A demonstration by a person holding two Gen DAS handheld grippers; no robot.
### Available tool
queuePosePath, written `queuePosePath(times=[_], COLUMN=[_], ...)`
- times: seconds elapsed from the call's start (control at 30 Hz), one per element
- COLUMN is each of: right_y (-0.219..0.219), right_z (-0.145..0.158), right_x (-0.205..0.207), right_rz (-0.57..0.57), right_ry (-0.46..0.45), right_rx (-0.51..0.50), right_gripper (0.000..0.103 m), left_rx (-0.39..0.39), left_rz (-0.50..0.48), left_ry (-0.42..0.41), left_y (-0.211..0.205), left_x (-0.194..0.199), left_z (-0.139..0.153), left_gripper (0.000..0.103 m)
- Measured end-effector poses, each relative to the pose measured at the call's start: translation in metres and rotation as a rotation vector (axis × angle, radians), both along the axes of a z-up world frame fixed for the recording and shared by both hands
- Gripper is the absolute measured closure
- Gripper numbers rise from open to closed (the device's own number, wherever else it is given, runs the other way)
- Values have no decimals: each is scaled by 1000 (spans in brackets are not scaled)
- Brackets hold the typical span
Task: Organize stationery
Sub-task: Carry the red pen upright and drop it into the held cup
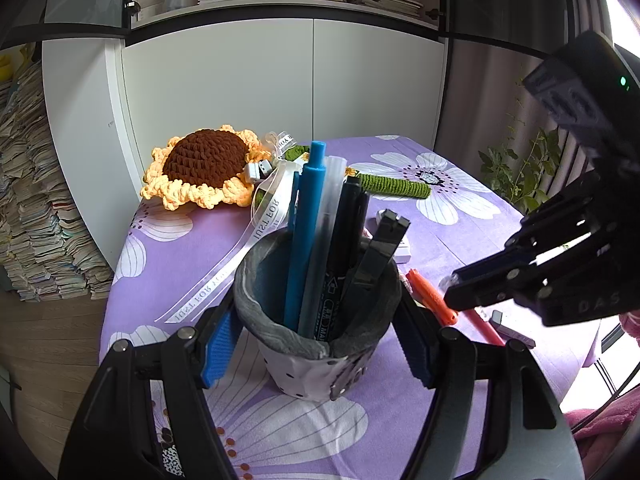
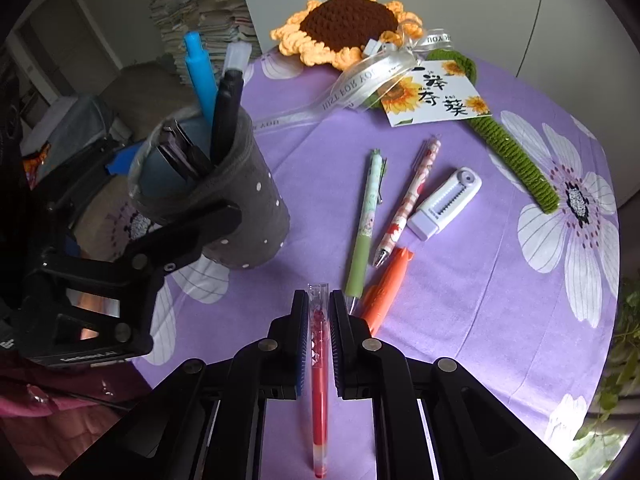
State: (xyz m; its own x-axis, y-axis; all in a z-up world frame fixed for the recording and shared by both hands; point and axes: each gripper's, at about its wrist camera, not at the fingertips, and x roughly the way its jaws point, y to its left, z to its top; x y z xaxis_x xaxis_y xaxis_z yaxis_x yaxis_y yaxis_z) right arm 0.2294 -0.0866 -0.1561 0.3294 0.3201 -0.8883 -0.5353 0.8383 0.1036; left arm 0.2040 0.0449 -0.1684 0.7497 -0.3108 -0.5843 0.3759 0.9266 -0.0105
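Note:
My left gripper is shut on a grey polka-dot pen holder, its blue pads against both sides; the holder stands upright on the purple cloth with a blue pen, a clear pen and black markers inside. My right gripper is shut on a red pen that runs between the pads, just above the cloth. It appears from the side in the left wrist view. On the cloth lie a green pen, a patterned pen, an orange pen and a white correction tape.
A crochet sunflower with green stem, ribbon and a gift card lies at the far side of the round table. White cabinets stand behind. Paper stacks are on the left.

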Motion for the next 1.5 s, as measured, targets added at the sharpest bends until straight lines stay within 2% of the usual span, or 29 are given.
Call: queuePosePath(times=[0.2,0.4,0.5,0.63,0.8,1.07,1.27,1.4,1.5], right_y=[-20,-23,-24,-15,10,44,52,47,35], right_z=[56,114,139,155,146,104,78,75,84], right_x=[-18,-34,-37,-27,-4,20,28,30,27], right_rz=[-9,18,41,58,93,128,138,128,102], right_ry=[-162,-325,-376,-417,-365,-327,-254,-220,-234], right_rx=[122,249,315,361,375,280,229,243,269], right_gripper=[92,92,92,92,92,92,92,92,92], left_rx=[0,-1,-8,-11,-10,-6,-6,-6,-6], left_rz=[-2,-4,-3,-4,-5,-10,-10,-11,-11], left_ry=[-1,-4,0,3,3,5,5,7,8], left_y=[0,0,1,2,2,1,0,1,1], left_x=[-1,-1,0,1,1,3,3,3,3], left_z=[0,0,1,0,0,0,0,-1,0], left_gripper=[34,34,34,34,34,34,34,33,33])
